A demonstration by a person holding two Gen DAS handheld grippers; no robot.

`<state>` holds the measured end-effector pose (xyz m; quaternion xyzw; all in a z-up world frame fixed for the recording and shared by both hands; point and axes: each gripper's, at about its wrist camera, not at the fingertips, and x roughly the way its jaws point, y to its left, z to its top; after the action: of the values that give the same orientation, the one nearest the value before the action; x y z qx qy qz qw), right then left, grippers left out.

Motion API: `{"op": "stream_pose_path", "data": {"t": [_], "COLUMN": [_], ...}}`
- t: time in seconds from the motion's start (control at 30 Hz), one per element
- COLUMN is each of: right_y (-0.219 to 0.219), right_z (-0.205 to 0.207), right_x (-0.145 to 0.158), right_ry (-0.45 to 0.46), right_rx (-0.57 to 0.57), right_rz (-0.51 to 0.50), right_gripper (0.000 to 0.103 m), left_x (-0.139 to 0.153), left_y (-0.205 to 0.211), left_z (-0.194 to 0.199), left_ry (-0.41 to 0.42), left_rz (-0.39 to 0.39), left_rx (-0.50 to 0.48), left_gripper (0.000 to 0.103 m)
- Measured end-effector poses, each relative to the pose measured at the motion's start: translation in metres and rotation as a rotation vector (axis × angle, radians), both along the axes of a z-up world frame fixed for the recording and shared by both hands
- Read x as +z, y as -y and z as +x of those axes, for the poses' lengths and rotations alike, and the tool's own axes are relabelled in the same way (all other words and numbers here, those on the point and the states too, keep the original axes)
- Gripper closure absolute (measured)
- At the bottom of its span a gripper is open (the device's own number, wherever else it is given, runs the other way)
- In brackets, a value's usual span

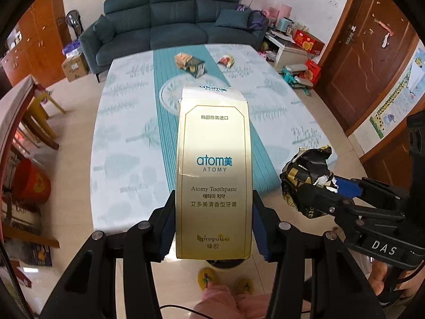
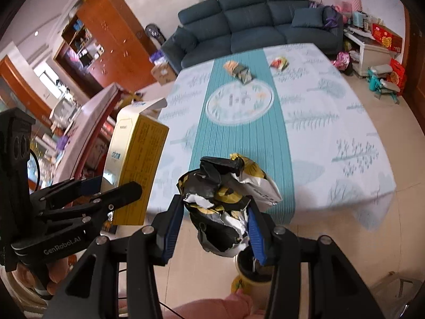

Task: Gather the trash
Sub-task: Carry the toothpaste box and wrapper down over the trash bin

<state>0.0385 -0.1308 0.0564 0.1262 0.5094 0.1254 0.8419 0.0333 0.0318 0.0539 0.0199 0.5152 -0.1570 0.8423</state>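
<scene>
Bare tablecloth (image 1: 127, 138) before far wrappers (image 1: 190, 63)

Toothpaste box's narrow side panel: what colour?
Yellow with dark print, best seen in the right wrist view.

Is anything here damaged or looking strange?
Yes. The toothpaste box in the left gripper has its top flap open. The right gripper holds a crumpled, torn black-and-yellow wrapper. More litter, a small carton and a snack wrapper, lies on the far tablecloth.

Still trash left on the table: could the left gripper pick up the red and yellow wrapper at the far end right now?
Probably not: the left gripper is shut on the toothpaste box, and the red and yellow wrapper lies far across the table.
</scene>
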Motion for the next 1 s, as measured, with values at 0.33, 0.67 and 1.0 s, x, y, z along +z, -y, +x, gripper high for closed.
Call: {"op": "stream_pose_path", "data": {"t": [0.33, 0.67, 1.0], "right_y": [0.014, 0.030, 0.040], "right_z": [-0.057, -0.093, -0.087], "right_x": [-0.067, -0.218, -0.391], "right_ry": [-0.120, -0.338, -0.424], "right_rx": [0.052, -0.004, -0.127], "right_rz": [0.026, 0.049, 0.037], "right_gripper": [0.057, 0.057, 0.053], "left_x": [-0.081, -0.221, -0.387], "left_y": [0.020, 0.034, 0.039], "left_z": [-0.065, -0.097, -0.075], "left_ry": [-0.141, -0.289, -0.345], "left_rz": [0.029, 0.057, 0.035], "left_rx": [0.090, 0.087, 0.070], "left_gripper": [0.055, 0.054, 0.054]}}
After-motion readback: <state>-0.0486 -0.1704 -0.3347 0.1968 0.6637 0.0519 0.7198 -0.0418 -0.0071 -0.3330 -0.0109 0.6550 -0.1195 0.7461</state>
